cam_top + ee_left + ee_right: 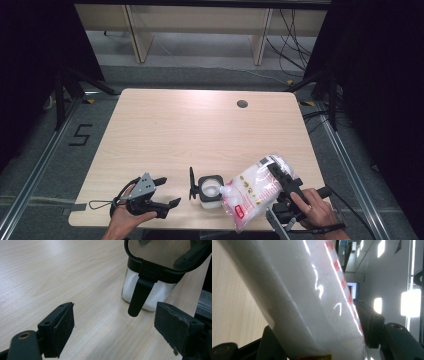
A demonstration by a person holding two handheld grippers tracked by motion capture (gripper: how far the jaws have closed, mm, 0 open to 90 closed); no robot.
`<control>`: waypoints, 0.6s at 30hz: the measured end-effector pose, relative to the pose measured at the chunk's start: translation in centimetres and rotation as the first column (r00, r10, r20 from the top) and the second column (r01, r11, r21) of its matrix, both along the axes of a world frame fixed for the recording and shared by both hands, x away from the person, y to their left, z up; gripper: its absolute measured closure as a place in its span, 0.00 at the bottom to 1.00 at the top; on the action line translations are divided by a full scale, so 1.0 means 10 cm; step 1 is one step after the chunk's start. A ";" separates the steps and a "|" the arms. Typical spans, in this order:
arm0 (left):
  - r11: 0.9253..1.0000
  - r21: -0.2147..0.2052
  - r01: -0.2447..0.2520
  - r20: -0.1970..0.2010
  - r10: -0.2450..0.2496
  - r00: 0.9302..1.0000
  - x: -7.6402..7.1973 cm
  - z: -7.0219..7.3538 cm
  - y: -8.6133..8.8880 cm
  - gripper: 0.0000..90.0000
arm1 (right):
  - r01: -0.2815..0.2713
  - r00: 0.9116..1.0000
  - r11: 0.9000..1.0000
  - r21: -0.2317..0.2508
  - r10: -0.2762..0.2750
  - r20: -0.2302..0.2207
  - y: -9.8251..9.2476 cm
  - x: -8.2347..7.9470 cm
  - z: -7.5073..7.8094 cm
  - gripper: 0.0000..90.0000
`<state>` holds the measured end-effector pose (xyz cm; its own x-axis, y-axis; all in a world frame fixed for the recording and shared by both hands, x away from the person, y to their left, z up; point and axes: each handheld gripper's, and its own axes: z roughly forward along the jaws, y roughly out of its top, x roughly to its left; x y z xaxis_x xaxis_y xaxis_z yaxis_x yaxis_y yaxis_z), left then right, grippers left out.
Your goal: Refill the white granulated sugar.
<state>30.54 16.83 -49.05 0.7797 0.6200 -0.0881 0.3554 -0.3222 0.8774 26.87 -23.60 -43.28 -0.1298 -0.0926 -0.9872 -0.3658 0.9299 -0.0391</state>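
One bag (252, 192) between right gripper (280, 175) pads

A black "5" marks the floor (80, 135).

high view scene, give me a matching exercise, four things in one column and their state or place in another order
Things:
1. plastic bag
2. jar
3. left gripper
4. jar lid

States:
a. open, holding nothing
b. flipped up on the jar's left side
c. clamped in the right gripper, tilted with its low end at the jar
d. upright on the table, white granules inside

Pairs: 1-c, 2-d, 3-a, 4-b
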 end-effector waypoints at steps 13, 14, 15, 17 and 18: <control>1.000 -0.001 0.000 0.000 0.000 1.000 0.00 0.00 0.00 0.18 | -0.016 1.000 1.000 0.007 0.016 -0.004 0.00 0.00 0.02 0.50; 1.000 -0.001 -0.001 0.000 0.001 1.000 0.00 0.00 0.00 0.18 | -0.023 1.000 1.000 0.001 0.023 0.001 0.01 0.00 0.03 0.50; 1.000 -0.003 -0.002 0.000 0.002 1.000 0.00 0.00 0.00 0.18 | -0.023 1.000 1.000 0.003 0.023 0.000 0.00 0.00 0.03 0.50; 1.000 0.008 0.009 0.012 -0.009 1.000 0.01 0.01 0.01 0.18 | -0.019 1.000 1.000 0.002 0.019 0.000 0.01 0.00 0.03 0.50; 1.000 0.014 0.016 0.020 -0.016 1.000 0.01 0.01 0.01 0.18 | -0.025 1.000 1.000 0.005 0.025 0.000 0.00 0.00 0.03 0.50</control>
<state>30.68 16.92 -48.98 0.7911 0.6083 -0.0634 0.3320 -0.3401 0.8798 26.90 -23.55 -42.98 -0.1276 -0.0911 -0.9876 -0.3887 0.9207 -0.0347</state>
